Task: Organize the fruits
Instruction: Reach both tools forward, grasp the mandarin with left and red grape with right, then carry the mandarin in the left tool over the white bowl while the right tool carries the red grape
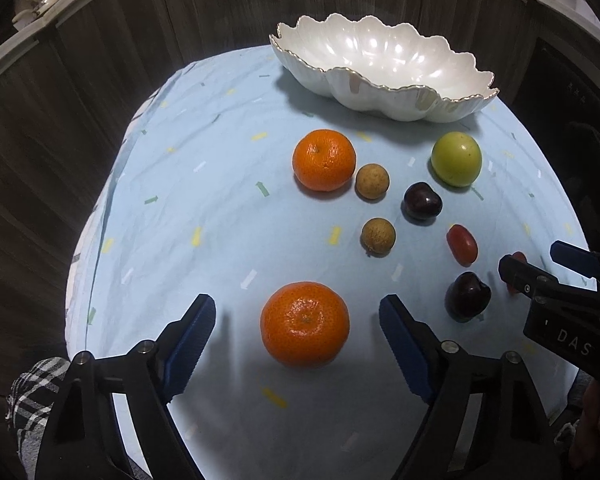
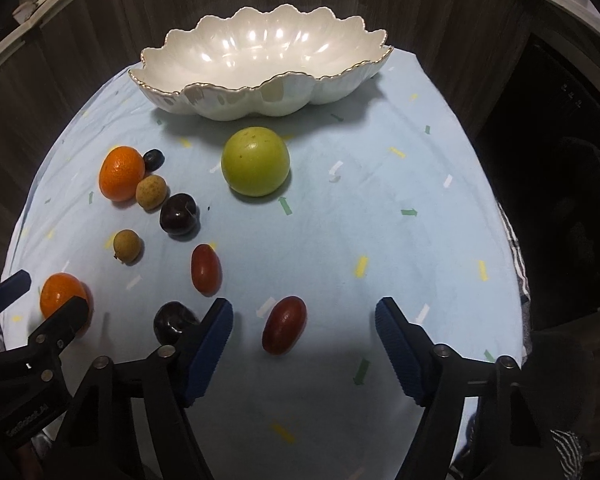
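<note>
Where the left wrist view looks down, the left gripper (image 1: 298, 326) is seen with its blue ribbed pads spread wide on either side of a round orange mandarin (image 1: 305, 324); clear gaps are left on both sides, so nothing is gripped. The mandarin lies on a pale blue cloth with confetti marks (image 1: 204, 208) spread over the worktop. A second orange mandarin (image 1: 324, 159) is noted farther off, with a tan round longan (image 1: 372, 181) touching or just beside it and another tan longan (image 1: 378, 236) nearer. A dark purple cherry (image 1: 422, 201), a green round fruit (image 1: 456, 159), a red oval tomato (image 1: 462, 243) and a second dark cherry (image 1: 467, 296) lie to the right. A white scalloped ceramic bowl with gold rim (image 1: 380, 92) stands at the far edge, nothing seen inside. At the right edge, the right gripper (image 1: 534, 266) is seen straddling a red fruit, mostly hidden.

From the right wrist view, the right gripper (image 2: 304, 326) is held open around a dark red oval tomato (image 2: 284, 325), pads apart from it on both sides. The bowl (image 2: 236, 104) sits beyond the green fruit (image 2: 255, 161). A small dark blueberry (image 2: 153, 160) is noted beside the far mandarin (image 2: 121, 173). The left gripper (image 2: 46, 292) appears at the left, astride the near mandarin (image 2: 60, 293).
</note>
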